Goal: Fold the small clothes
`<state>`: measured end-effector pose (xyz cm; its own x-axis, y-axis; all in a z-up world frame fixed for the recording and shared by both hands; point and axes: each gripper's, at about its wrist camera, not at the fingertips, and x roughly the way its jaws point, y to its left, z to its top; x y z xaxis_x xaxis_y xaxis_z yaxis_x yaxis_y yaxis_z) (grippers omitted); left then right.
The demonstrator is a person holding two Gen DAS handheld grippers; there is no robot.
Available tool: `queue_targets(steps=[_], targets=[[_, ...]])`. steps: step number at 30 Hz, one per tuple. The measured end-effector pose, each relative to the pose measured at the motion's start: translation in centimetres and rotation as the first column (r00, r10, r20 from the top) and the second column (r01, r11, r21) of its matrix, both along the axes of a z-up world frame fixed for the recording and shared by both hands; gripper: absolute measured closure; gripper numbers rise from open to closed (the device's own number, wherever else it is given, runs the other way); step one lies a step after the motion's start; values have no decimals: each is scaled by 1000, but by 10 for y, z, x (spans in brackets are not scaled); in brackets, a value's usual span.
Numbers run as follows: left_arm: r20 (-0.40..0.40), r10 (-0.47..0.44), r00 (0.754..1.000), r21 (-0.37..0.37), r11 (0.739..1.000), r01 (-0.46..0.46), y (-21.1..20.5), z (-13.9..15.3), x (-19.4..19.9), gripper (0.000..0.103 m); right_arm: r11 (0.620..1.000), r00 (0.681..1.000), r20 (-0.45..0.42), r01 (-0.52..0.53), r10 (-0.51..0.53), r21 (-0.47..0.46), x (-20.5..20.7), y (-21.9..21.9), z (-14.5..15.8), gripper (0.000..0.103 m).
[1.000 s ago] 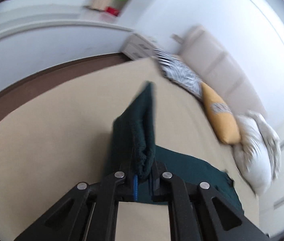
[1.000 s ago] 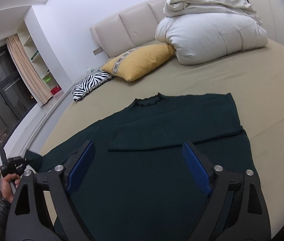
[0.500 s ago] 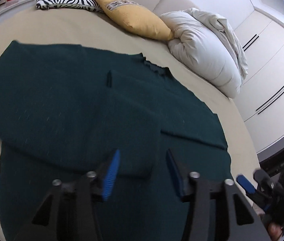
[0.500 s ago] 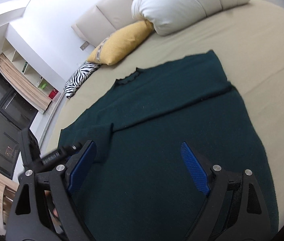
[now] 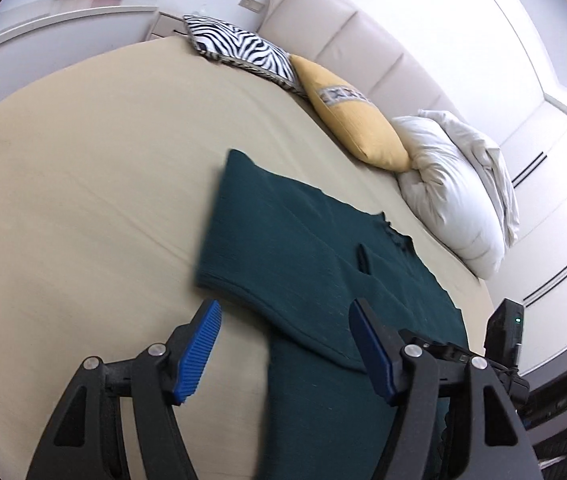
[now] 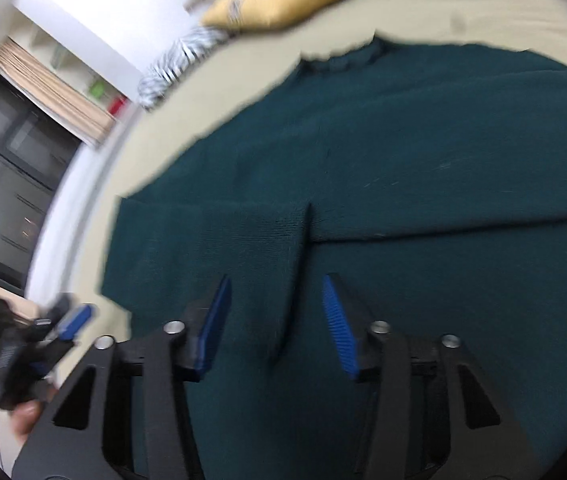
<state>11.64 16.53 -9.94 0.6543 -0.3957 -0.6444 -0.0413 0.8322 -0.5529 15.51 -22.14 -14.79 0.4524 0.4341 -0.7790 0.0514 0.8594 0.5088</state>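
Observation:
A dark green sweater (image 5: 307,248) lies flat on the beige bed (image 5: 83,184), both sleeves folded in across its body. My left gripper (image 5: 283,344) is open and empty, held over the sweater's left edge by the folded sleeve. My right gripper (image 6: 275,320) is open and empty, low over the middle of the sweater (image 6: 423,160), just in front of the cuff of the left sleeve (image 6: 211,236). The left gripper also shows at the lower left of the right wrist view (image 6: 63,320), and the right one at the right edge of the left wrist view.
A zebra pillow (image 5: 243,48), a yellow pillow (image 5: 355,120) and a white duvet bundle (image 5: 455,184) lie along the padded headboard (image 5: 363,40). A window with curtains (image 6: 43,96) is to the left of the bed. White wardrobes (image 5: 555,168) stand on the right.
My left gripper let go of the sleeve it held up, laid it across the sweater, opened and drew back to the left edge. My right gripper came down close over the sweater's middle.

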Motion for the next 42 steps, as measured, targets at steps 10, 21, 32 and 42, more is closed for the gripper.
queue_targets(steps=[10, 21, 32, 42], targets=[[-8, 33, 999, 11, 999, -33, 14, -1, 29, 34, 974, 986, 129, -79, 108, -211, 8, 35, 52, 97], [-31, -10, 999, 153, 988, 14, -31, -1, 96, 28, 946, 979, 202, 59, 7, -318, 27, -72, 78, 97], [-118, -60, 991, 318, 943, 95, -77, -31, 147, 64, 969, 992, 95, 108, -88, -222, 33, -121, 11, 97], [-66, -63, 996, 351, 933, 82, -76, -27, 135, 94, 958, 986, 143, 126, -91, -256, 30, -116, 33, 97]])
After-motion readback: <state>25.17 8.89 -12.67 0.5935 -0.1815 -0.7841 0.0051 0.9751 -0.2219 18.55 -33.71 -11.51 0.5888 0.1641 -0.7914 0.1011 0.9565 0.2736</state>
